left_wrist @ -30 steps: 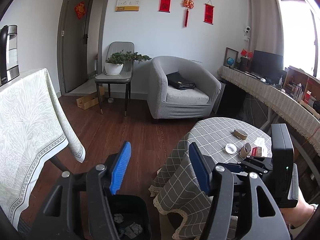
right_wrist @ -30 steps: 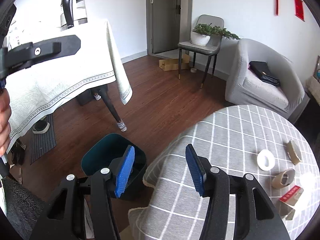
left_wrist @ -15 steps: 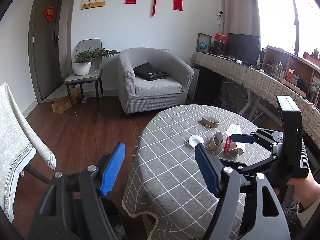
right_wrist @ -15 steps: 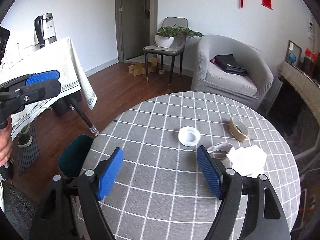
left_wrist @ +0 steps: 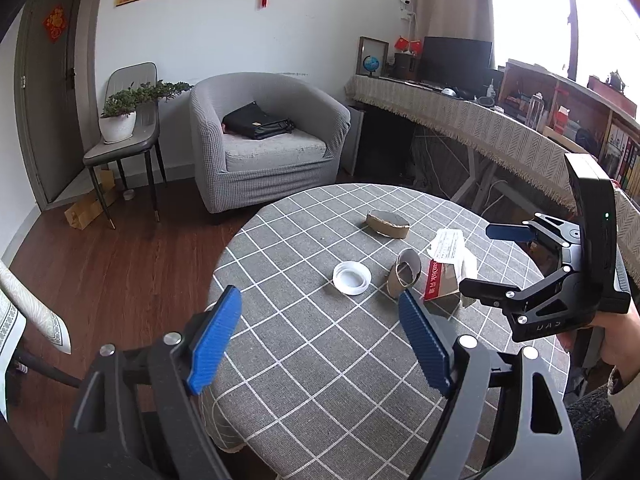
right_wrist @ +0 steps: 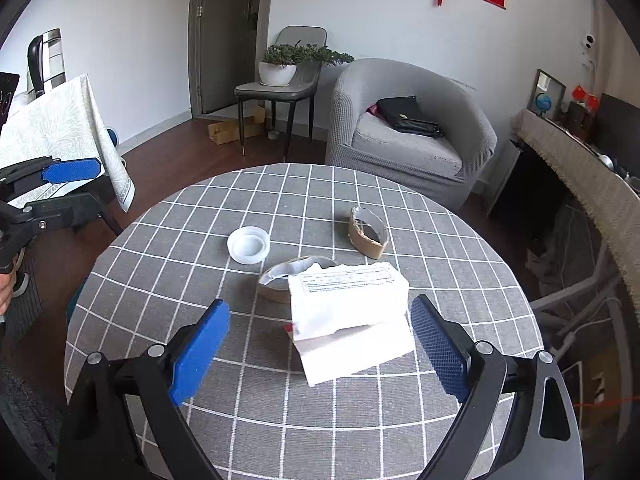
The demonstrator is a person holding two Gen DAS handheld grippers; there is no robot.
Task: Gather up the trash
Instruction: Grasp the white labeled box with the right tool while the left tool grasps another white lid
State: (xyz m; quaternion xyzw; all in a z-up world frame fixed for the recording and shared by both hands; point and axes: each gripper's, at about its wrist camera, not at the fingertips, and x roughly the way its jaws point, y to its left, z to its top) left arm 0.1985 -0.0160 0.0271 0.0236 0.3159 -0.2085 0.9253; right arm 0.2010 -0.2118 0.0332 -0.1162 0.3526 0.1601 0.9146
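Trash lies on the round checked table (left_wrist: 320, 360) (right_wrist: 280, 420): a white plastic lid (left_wrist: 351, 277) (right_wrist: 248, 245), two flattened cardboard rolls (left_wrist: 387, 224) (left_wrist: 406, 272) (right_wrist: 368, 232) (right_wrist: 280, 278), and a crumpled white paper (right_wrist: 348, 312) (left_wrist: 450, 245) over a red-printed carton (left_wrist: 440, 282). My left gripper (left_wrist: 320, 344) is open and empty above the table's near left part. My right gripper (right_wrist: 320, 344) is open and empty, with the white paper just ahead between its fingers; it also shows in the left wrist view (left_wrist: 488, 260).
A grey armchair (left_wrist: 264, 140) with a black bag stands behind the table. A chair with a potted plant (left_wrist: 120, 120) is at the back left. A long desk (left_wrist: 500, 132) runs along the right. A table with a white cloth (right_wrist: 60, 132) stands to the left.
Both grippers have swung from the floor bin on the left to over the round table. The right gripper has come close to the white paper. Both stay open.
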